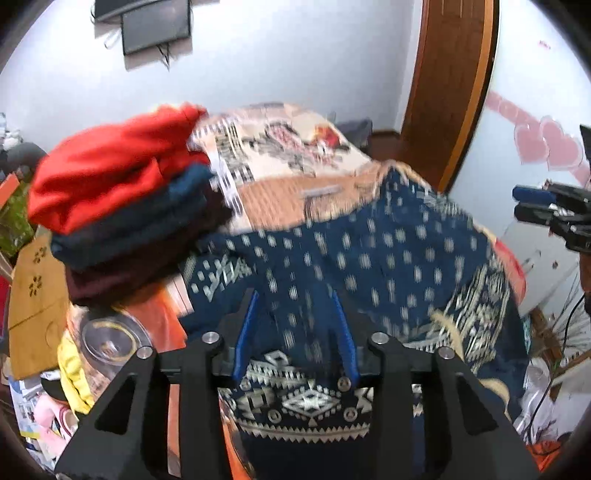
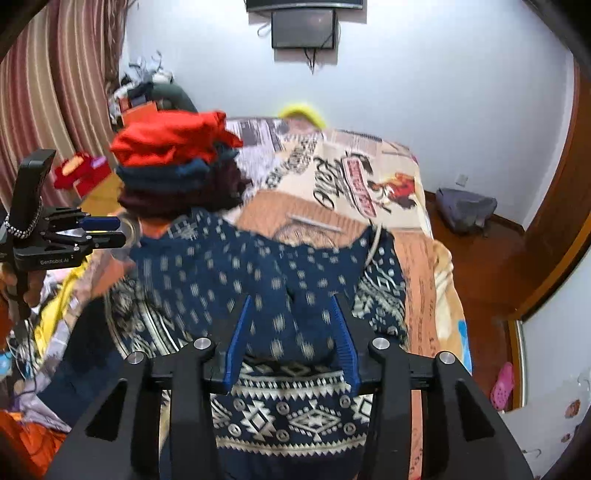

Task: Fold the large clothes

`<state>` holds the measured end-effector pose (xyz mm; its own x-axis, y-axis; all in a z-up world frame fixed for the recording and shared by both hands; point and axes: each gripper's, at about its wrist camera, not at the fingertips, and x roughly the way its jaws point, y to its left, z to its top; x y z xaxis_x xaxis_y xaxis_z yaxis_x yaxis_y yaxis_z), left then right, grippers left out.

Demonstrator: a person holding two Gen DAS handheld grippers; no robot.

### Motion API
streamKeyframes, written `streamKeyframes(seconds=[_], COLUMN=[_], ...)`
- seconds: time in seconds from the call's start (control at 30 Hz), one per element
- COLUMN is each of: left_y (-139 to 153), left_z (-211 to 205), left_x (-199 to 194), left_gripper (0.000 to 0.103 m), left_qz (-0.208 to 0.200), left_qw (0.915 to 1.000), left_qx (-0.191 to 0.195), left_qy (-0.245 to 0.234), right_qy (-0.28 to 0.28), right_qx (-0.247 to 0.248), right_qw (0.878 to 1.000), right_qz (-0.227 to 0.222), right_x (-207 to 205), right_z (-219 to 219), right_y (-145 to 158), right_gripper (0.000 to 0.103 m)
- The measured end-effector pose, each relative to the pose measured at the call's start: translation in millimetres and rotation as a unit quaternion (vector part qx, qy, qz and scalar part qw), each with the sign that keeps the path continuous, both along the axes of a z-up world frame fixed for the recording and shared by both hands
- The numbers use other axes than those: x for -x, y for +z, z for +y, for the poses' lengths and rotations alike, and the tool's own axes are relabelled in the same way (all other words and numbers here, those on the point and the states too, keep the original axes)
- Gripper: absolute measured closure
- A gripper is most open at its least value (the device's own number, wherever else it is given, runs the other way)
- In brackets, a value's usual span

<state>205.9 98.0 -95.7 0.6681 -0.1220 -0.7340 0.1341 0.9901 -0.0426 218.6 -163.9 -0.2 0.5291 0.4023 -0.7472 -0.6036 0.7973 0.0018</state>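
Both grippers' fingers apart | navy patterned garment [image 1: 369, 258] rumpled on bed [image 2: 332, 177] | blurred

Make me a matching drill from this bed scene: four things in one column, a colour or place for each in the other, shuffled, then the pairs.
Things:
1. top garment of the folded stack
2. patterned garment
3. screen
4. sandal

Descriptions:
A. pink, on the floor
B. red
C. mounted on the wall
D. navy with white motifs, spread on the bed

Pairs: 1-B, 2-D, 3-C, 4-A
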Motion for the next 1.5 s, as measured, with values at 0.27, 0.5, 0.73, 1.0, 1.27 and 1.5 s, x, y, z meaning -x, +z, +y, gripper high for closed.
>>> streamKeyframes(seconds=[0.27,0.5,0.73,1.0,1.27,1.5], left_y=[13.4,-52.1,-115.8,-102.9,-46.0,-45.3], left_z=[-12.1,-28.1,-15.2,7.2,56.0,108.5], left_x=[-36.6,-68.1,-57.7,-30.8,-20.8,-26.6], left_gripper=[0.052,0.052,0.04,0.035,0.035,0.027], left_qz=[-0.024,0.059,0.138,0.122,0.048,0.045], left_qw=[0.9995,0.9981,0.9902,0.9907,0.9907,0.9758], left_qx=[0.021,0.018,0.022,0.042,0.041,0.097], left_qy=[0.001,-0.009,0.004,0.042,0.121,0.191], right_qy=[-0.008,-0.031,-0.025,-0.009,-0.05,-0.118], right_qx=[-0.035,-0.002,0.037,0.067,-0.002,-0.046], right_qw=[0.999,0.996,0.993,0.993,0.996,0.99], right_qz=[0.025,0.079,0.111,0.1,0.074,0.059], right_x=[-32.3,-44.1,-38.0,-22.1,-31.6,-54.8], right_z=[31.5,45.7,30.2,25.5,-6.2,-42.1], right_y=[-10.5,-63.7,-115.2,-95.3,-52.5,-33.7], right_gripper=[0.059,0.059,0.058,0.055,0.055,0.054])
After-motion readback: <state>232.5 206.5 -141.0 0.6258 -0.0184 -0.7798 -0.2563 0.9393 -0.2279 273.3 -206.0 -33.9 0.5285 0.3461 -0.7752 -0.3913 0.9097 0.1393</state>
